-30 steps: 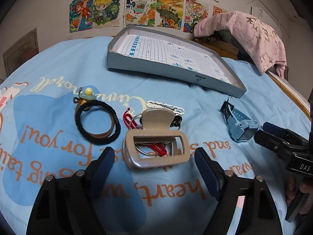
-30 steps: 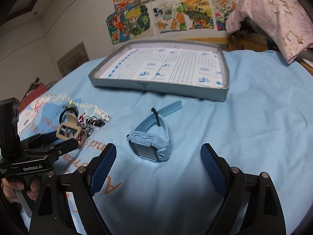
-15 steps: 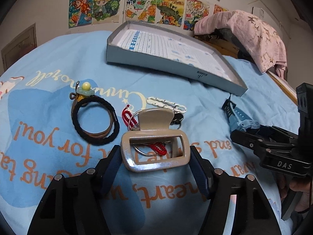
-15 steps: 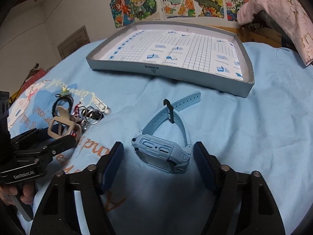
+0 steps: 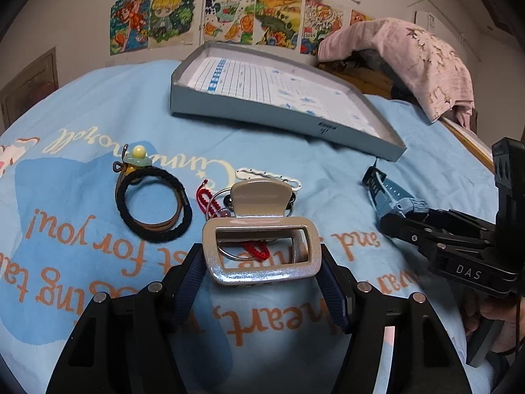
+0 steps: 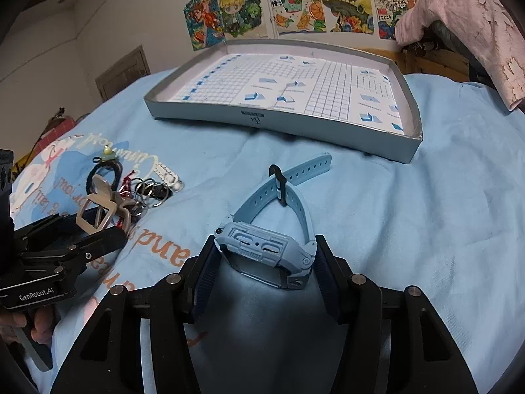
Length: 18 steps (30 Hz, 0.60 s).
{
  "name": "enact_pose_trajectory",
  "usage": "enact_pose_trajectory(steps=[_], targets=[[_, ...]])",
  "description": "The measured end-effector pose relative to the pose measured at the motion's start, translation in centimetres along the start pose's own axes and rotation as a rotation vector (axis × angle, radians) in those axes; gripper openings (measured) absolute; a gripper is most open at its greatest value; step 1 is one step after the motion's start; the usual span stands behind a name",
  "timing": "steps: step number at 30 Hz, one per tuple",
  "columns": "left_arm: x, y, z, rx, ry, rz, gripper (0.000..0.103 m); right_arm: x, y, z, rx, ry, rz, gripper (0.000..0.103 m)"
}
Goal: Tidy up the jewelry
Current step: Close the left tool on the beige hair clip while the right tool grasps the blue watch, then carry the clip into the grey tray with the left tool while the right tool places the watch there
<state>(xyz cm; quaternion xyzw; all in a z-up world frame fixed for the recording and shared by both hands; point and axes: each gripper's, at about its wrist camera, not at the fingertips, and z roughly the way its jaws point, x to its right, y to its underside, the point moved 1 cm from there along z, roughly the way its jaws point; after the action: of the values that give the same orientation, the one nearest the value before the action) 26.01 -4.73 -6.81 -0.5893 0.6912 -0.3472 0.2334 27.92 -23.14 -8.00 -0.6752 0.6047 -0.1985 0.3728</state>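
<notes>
My left gripper (image 5: 261, 272) is shut on a silver-beige hair claw clip (image 5: 261, 246) and holds it tilted just above the blue bedsheet, over metal rings and a red cord (image 5: 252, 249). My right gripper (image 6: 265, 262) is shut on the body of a light blue watch (image 6: 262, 249); its strap (image 6: 295, 177) trails away toward the box. The claw clip (image 6: 98, 210) and the left gripper (image 6: 65, 249) show at the left of the right wrist view. The watch (image 5: 393, 200) and the right gripper (image 5: 426, 229) show at the right of the left wrist view.
A shallow grey box lid (image 5: 279, 118) lined with grid paper lies open beyond the items, also in the right wrist view (image 6: 282, 121). A black hair tie with a brown bracelet (image 5: 151, 207), a bead charm (image 5: 137, 157) and a white clip (image 5: 269, 175) lie at left. A pink cloth (image 5: 410, 62) hangs at the back right.
Both grippers moved forward and closed: the left onto the claw clip, which has tipped up off the sheet, and the right onto the watch body.
</notes>
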Motion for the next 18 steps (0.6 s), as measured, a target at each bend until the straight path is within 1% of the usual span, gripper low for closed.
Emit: enact_pose_trajectory(steps=[5, 11, 14, 16, 18], targets=[[-0.2, -0.2, -0.9, 0.038, 0.016, -0.012, 0.064, -0.3, 0.0, -1.0, 0.045, -0.015, -0.017, 0.051], [0.0, -0.8, -2.5, 0.122, 0.027, -0.015, 0.064, -0.6, -0.1, -2.4, 0.103, -0.037, -0.034, 0.051], [-0.1, -2.0, -3.1, 0.148, 0.047, -0.048, 0.064, -0.5, -0.7, -3.2, 0.144, -0.045, -0.028, 0.051], [-0.3, -3.3, -3.1, 0.164, 0.054, -0.06, 0.064, -0.1, -1.6, -3.6, 0.171, -0.043, -0.011, 0.051], [-0.7, -5.0, -2.7, 0.187, 0.066, -0.098, 0.064, 0.4, -2.6, -3.9, 0.204, -0.033, 0.0, 0.051]])
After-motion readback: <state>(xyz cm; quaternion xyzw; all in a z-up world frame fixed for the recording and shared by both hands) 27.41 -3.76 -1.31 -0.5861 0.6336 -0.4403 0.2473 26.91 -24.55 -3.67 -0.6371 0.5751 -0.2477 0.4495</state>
